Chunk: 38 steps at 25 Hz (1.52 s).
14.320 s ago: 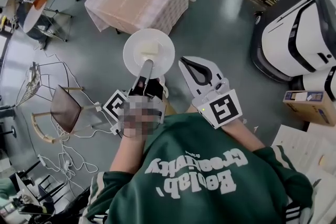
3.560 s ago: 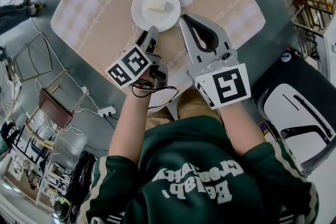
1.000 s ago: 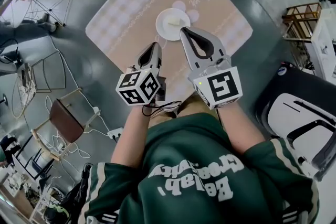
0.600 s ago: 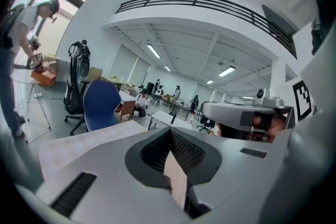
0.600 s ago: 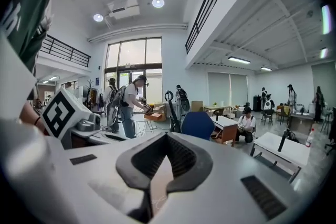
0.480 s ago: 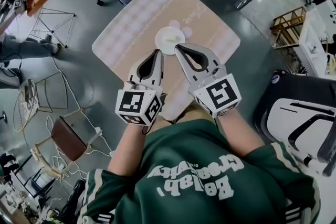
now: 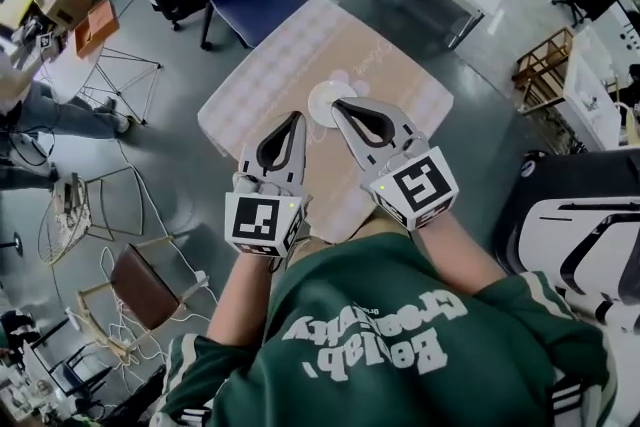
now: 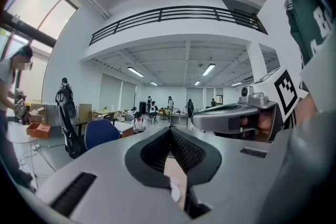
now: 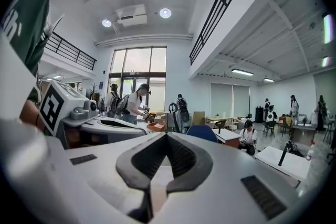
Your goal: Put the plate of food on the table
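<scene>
— What's worn?
— A green sweatshirt [image 7: 400,295], white lettering, white-striped sleeves [image 7: 190,370].
— The tools?
— Left gripper [image 7: 297,118], right gripper [image 7: 338,105]: grey shells, black pads, black-and-white marker cubes [image 7: 418,187].

In the head view, your right hand-held gripper [image 7: 337,105] covers part of the plate [image 7: 322,96], and the food on it is too small to make out. Together with your left hand-held gripper [image 7: 297,117], it hides the table's [image 7: 262,55] near edge. The left gripper view shows a white patch [image 8: 176,192] behind the jaws, too small to identify.
</scene>
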Tool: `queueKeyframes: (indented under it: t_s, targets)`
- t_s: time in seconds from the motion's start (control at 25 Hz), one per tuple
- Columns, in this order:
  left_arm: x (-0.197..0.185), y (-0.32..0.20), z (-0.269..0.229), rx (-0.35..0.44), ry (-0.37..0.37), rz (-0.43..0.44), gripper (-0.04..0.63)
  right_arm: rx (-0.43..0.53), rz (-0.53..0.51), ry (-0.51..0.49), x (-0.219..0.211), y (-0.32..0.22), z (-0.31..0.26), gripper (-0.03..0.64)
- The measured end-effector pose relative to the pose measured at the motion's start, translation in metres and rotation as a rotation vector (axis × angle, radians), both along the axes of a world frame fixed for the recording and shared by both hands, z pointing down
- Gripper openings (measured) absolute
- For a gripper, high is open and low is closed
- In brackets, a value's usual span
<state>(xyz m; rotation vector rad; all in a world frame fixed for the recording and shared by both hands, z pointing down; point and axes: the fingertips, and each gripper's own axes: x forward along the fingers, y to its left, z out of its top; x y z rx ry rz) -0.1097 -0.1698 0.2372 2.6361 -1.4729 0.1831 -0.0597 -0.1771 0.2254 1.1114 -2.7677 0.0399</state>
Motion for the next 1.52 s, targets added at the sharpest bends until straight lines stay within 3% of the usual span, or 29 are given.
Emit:
queueKeyframes:
  t_s: [0.16,0.64,1.08,1.52]
  targets:
    - [-0.007,0.006,-0.028,0.101,-0.08,0.013,0.009,0.046,-0.025,-0.008,-0.01,0.007,-0.021,0.015]
    - [-0.016,0.039,-0.065,0.308,-0.265,0.061,0.009,0.088,-0.077,-0.007,-0.019,0.052,-0.046,0.015]
    - [-0.017,0.069,-0.076,0.36,-0.256,0.092,0.009,0.133,-0.031,0.008,-0.019,0.076,-0.051,0.014]
    - [-0.014,0.092,-0.076,0.344,-0.212,0.134,0.009,0.125,-0.016,0.003,-0.017,0.088,-0.047,0.015]
